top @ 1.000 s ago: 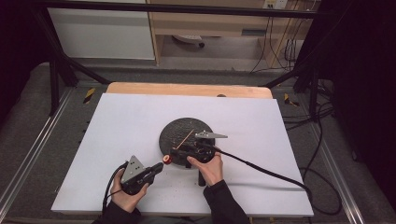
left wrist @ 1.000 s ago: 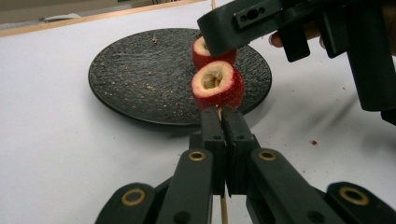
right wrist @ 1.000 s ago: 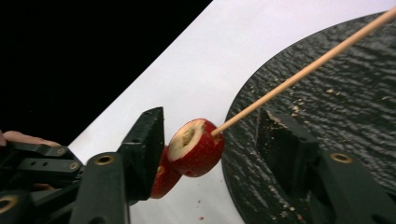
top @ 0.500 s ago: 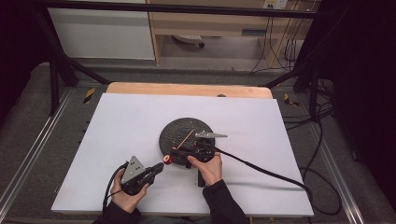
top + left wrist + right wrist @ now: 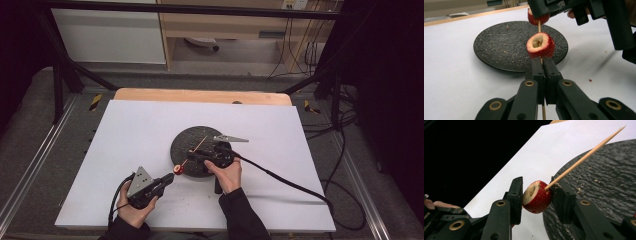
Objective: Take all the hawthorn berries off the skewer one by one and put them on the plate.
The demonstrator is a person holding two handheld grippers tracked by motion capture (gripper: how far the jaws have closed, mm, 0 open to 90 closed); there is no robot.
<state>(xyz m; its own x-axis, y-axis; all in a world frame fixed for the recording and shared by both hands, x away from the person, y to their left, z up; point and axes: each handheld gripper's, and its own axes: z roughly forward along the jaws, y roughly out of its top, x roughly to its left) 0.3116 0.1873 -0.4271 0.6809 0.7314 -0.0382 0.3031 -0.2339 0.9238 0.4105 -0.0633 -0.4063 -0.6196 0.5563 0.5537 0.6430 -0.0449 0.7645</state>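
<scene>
While no writing is legible, the skewer [image 5: 539,26] carries red fruit pieces [image 5: 540,45].

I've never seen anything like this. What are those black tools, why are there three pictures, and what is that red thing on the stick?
No robot here: a person sits at a table and holds a hand-operated gripper in each hand, each with two black jaws and a trailing cable. One picture comes from a fixed camera above, looking down on the white table top. The other two come from small cameras riding on the grippers, looking along their jaws.

On the table lies a round black plate, dusted with crumbs. The left gripper is shut on a thin wooden skewer, just below a red hollowed fruit piece threaded on it. The right gripper holds a second red fruit piece on the same skewer between its jaws, over the plate's edge.
</scene>
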